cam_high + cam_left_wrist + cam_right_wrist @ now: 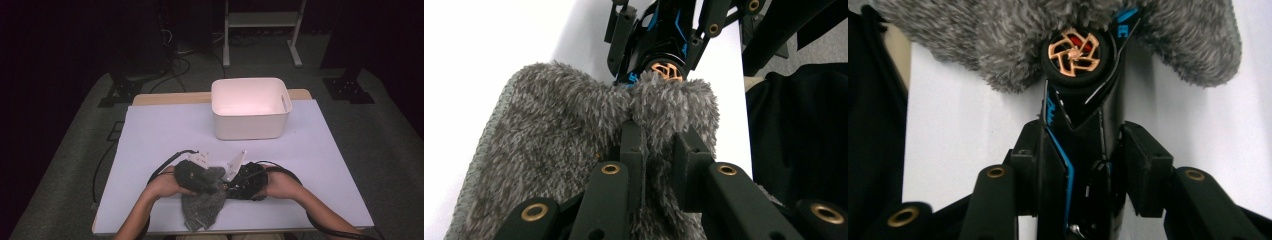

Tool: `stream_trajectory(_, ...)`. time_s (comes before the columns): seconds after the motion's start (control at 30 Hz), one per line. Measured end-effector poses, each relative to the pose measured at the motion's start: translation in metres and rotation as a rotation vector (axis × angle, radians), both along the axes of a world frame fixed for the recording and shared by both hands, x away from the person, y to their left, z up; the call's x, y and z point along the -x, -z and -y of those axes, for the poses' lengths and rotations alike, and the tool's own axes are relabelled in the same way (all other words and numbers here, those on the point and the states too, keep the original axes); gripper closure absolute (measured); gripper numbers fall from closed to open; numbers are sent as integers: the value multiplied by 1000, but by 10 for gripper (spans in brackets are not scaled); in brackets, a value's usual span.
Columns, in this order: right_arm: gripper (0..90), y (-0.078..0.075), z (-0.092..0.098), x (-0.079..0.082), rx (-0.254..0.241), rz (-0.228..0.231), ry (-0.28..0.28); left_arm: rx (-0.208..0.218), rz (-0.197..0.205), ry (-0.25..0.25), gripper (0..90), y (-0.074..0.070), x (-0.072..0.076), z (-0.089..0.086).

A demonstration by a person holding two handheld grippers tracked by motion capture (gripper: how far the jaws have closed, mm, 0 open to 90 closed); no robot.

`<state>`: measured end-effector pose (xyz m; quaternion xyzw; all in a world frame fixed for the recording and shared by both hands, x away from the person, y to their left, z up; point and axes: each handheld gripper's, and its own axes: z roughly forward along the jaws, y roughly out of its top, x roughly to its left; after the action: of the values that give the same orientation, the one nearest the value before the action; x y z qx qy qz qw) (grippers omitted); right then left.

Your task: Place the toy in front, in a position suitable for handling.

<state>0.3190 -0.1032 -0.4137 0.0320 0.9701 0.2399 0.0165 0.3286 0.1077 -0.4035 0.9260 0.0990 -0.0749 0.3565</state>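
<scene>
A grey fluffy cloth (pixel 202 207) hangs over the table's near edge, and my left gripper (pixel 214 184) is shut on its upper fold. In the left gripper view the jaws (pixel 659 142) pinch the cloth (pixel 554 115), which is pressed against a black toy car (pixel 664 40) with blue trim and an orange wheel rim. My right gripper (pixel 236 184) faces the left one, with its jaws (pixel 1080 150) shut on the car's body (pixel 1078 125). The wheel (pixel 1074 52) points at the cloth (pixel 998 45).
A white plastic bin (pixel 250 127) stands empty at the back middle of the pale table (pixel 160 130). Both forearms come in from the near edge. Cables trail from each gripper. Dark floor and a stand's legs lie beyond the table.
</scene>
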Motion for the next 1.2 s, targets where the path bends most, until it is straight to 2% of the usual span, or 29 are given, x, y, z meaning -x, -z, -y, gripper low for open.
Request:
stream_trajectory(0.07, 554, 0, 3, -1, -36, 0, 7, 8, 5, -3, 787, -2, -1, -2)
stream_trajectory(0.1, 555, 0, 5, -1, -68, 2, 17, 32, 9, -11, 788, -9, -3, -5)
stream_trajectory(0.13, 555, -2, 7, -1, -101, -1, 27, 35, 16, -13, 788, -14, -4, -6)
stream_trajectory(0.17, 555, -2, 7, -1, -101, -1, 27, 35, 16, -13, 789, -14, -4, -6)
stream_trajectory(0.2, 555, -5, 10, -2, -161, -11, 40, 27, 42, -18, 790, -28, -4, -7)
stream_trajectory(0.27, 555, -8, 11, -3, -222, -2, 54, 37, 65, -15, 791, -43, -4, -5)
stream_trajectory(0.3, 555, -8, 11, -3, -222, -2, 54, 37, 65, -15, 790, -43, -4, -5)
stream_trajectory(0.33, 555, -10, 11, -3, -245, -4, 57, 36, 85, 1, 790, -53, -4, -3)
stream_trajectory(0.4, 556, -16, 9, 3, -298, 35, 53, 33, 118, 36, 790, -70, 0, 3)
stream_trajectory(0.47, 556, -18, 12, 5, -333, 36, 56, 33, 131, 45, 789, -77, 2, 8)
stream_trajectory(0.53, 557, -18, 18, 7, -363, 35, 55, 29, 129, 56, 790, -77, 3, 11)
stream_trajectory(0.67, 557, -12, 27, 11, -358, 34, 56, 14, 122, 59, 789, -71, 1, 14)
stream_trajectory(0.7, 557, -10, 36, 14, -376, 35, 69, 7, 117, 54, 789, -65, 1, 17)
stream_trajectory(0.73, 557, -10, 36, 14, -376, 35, 69, 7, 117, 54, 789, -65, 1, 17)
stream_trajectory(0.77, 557, -9, 44, 18, -369, 45, 73, -23, 117, 59, 789, -60, 2, 20)
stream_trajectory(0.8, 557, -8, 49, 19, -392, 44, 85, -23, 117, 59, 788, -60, 2, 20)
stream_trajectory(0.97, 557, -7, 65, 22, -419, 34, 113, -57, 106, 71, 787, -49, 3, 27)
stream_trajectory(1.2, 558, -8, 66, 25, -418, 47, 111, -25, 108, 90, 788, -56, 4, 32)
